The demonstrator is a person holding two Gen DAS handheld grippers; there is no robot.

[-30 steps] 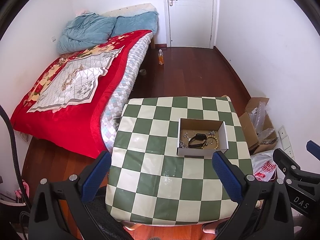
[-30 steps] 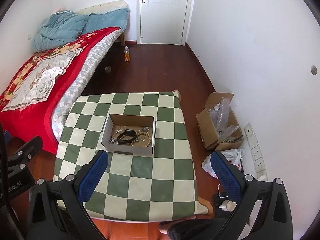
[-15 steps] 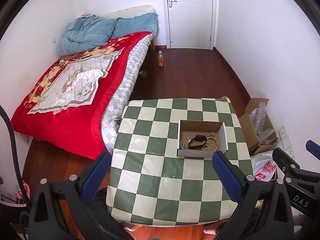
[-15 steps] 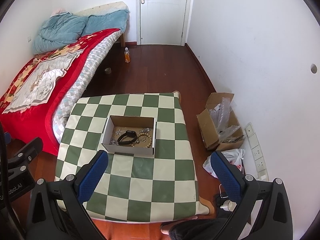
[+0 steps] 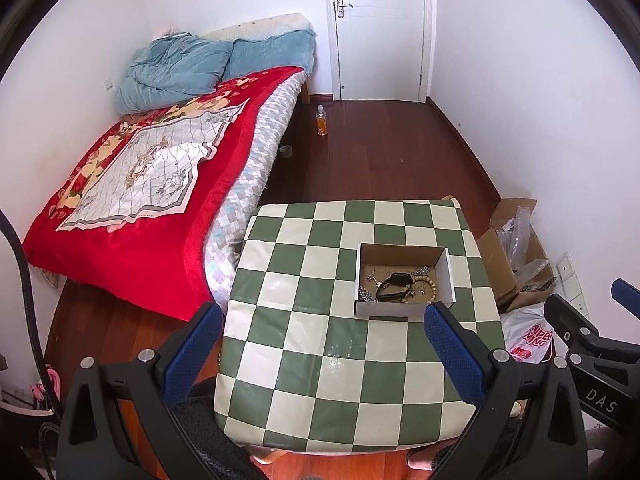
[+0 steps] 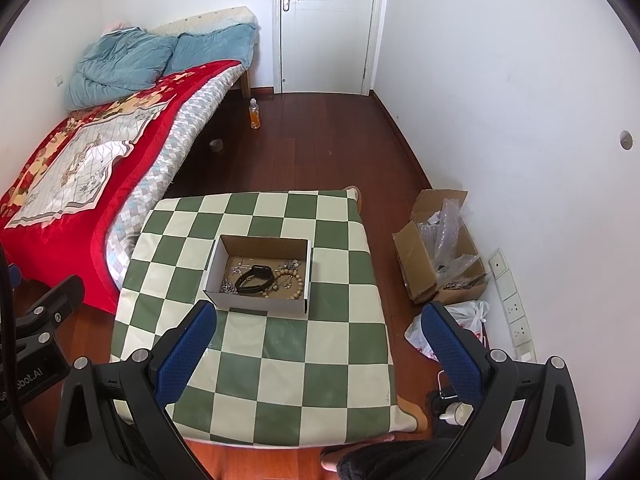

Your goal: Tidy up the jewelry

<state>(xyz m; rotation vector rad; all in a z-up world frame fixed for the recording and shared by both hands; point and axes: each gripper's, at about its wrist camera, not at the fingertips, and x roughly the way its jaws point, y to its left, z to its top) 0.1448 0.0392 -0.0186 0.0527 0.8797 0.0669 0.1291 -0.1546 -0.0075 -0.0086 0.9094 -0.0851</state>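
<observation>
A small white cardboard box sits on the green-and-cream checkered table. Inside it lie a black band, a wooden bead bracelet and silver chains. My left gripper is open and empty, held high above the table's near side. My right gripper is open and empty, also high above the table. The right gripper's body shows at the right edge of the left wrist view.
A bed with a red blanket stands left of the table. An open cardboard box of plastic wrap and a plastic bag lie on the floor at the right wall. An orange bottle stands on the wood floor near the door.
Both grippers have drawn back and up a little from the table; the box and table look slightly smaller and lower in view. Both stay open and empty.
</observation>
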